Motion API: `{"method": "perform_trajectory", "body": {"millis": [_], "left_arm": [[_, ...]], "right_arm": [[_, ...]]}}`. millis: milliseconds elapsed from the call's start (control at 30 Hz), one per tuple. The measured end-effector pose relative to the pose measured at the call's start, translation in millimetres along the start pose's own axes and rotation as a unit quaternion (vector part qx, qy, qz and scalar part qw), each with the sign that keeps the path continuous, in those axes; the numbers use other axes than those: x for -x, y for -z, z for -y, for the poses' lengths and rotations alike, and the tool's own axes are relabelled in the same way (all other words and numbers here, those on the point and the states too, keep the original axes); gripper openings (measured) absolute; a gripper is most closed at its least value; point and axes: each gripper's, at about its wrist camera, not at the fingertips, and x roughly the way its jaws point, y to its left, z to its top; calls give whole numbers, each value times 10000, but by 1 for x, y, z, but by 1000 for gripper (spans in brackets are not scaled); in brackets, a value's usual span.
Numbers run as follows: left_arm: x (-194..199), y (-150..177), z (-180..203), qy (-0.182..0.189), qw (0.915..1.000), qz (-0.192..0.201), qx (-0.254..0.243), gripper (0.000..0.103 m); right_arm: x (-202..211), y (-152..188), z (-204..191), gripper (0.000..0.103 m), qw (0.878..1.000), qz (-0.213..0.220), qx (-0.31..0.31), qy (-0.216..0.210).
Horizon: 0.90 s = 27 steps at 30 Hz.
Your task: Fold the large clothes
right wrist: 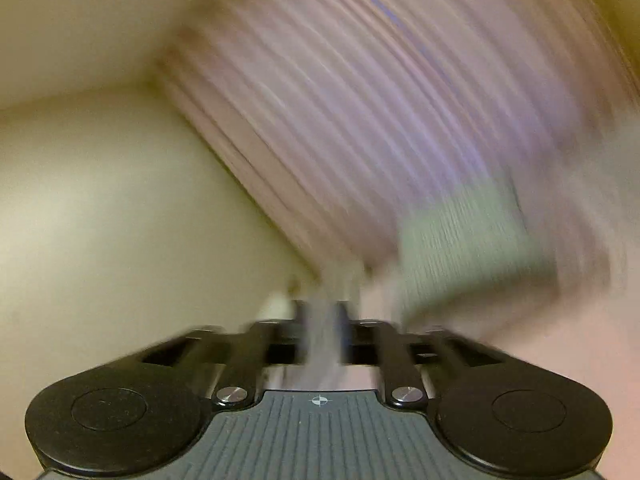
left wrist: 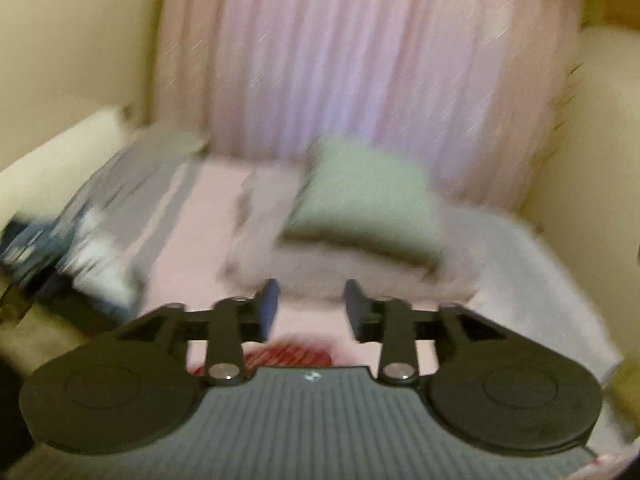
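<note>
Both views are smeared by motion. In the left wrist view my left gripper (left wrist: 312,308) is open with nothing between its fingers, hovering over a pink bed surface (left wrist: 200,240). Just beyond it lies a rumpled mauve-grey garment (left wrist: 340,272) with a folded green cloth (left wrist: 360,200) on top. In the right wrist view my right gripper (right wrist: 322,324) has its fingers close together on a strip of grey cloth (right wrist: 320,344) that runs down between them. The green cloth (right wrist: 472,248) shows blurred to the right of that gripper.
A pink pleated curtain (left wrist: 360,60) hangs behind the bed between cream walls (left wrist: 60,40). A grey striped cloth (left wrist: 132,184) and a dark blue and white pile (left wrist: 60,248) lie at the left. Pale grey fabric (left wrist: 520,260) covers the right side. Something red-striped (left wrist: 296,354) peeks from under the left gripper.
</note>
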Motion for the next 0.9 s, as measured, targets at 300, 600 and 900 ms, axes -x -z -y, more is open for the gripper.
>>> {"method": "perform_trajectory", "body": {"millis": [300,600,900], "left_arm": [[-79,91,-105,-368,9747,-1294,-1782,34],[-202,120,-185,-323,9543,-1927,-2261,48],[-239,87,-354,-1302,9529,-2037,1833,37]], "right_arm": [[-102,195,123,64,9496,-1910,-1398,2055],[-120,297,174,64,9097,-2325,-1751,2962],[-140,309,176,64,8994,-2419,-1826,3150]]}}
